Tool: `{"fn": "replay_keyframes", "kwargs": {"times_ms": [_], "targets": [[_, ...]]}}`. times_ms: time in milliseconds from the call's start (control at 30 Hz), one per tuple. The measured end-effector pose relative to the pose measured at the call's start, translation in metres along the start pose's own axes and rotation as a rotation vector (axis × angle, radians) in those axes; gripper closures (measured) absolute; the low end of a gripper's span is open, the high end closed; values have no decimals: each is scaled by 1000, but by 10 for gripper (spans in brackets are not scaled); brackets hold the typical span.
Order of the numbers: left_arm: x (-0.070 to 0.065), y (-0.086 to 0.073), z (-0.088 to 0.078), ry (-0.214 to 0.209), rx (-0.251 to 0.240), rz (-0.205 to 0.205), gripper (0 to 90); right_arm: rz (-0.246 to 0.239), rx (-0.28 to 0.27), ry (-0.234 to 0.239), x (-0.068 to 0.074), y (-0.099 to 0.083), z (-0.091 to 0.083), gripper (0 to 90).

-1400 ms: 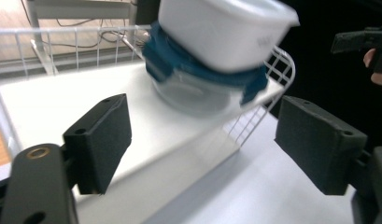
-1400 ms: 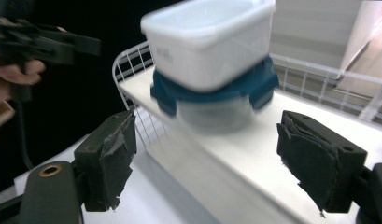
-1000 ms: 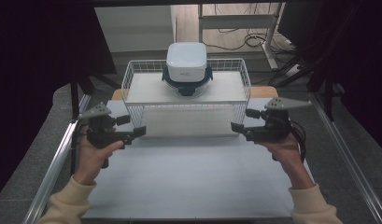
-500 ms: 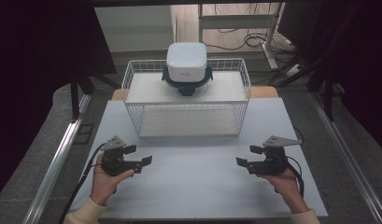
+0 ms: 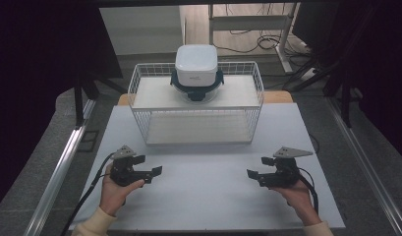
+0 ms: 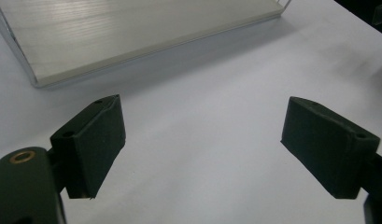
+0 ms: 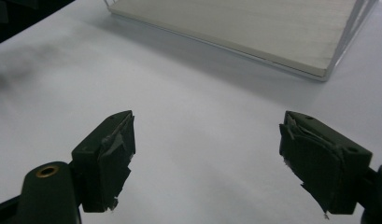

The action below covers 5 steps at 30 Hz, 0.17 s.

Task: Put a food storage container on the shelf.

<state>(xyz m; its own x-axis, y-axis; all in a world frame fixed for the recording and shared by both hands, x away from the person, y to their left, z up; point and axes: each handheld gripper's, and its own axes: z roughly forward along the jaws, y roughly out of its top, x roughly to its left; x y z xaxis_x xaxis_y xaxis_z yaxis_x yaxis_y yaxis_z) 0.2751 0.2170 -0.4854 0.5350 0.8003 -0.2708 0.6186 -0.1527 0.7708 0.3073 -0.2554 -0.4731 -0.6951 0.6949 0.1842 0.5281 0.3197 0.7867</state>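
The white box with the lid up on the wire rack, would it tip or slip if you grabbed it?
The box looks squat and wide, so it probably won't tip easily. Its smooth lid might be slippery. It sits high on the wire rack, so a hard push could perhaps knock it off.

Both grippers (image 5: 156,171) (image 5: 251,174) agape (seemingly level)

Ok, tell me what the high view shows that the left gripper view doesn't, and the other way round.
High view alone: the white lidded container on the wire rack's upper shelf, both hands, and the right gripper. Left gripper view alone: a close look at the left gripper, jaws wide apart with nothing between them. Shared: the white table and the rack's lower shelf.
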Motion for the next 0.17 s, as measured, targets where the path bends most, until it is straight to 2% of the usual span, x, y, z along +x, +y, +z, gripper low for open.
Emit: {"fn": "replay_keyframes", "kwargs": {"times_ms": [167], "targets": [[2,-1,5,17,18,4,130,0,-4,1,-4,-2,-1,181]]}}
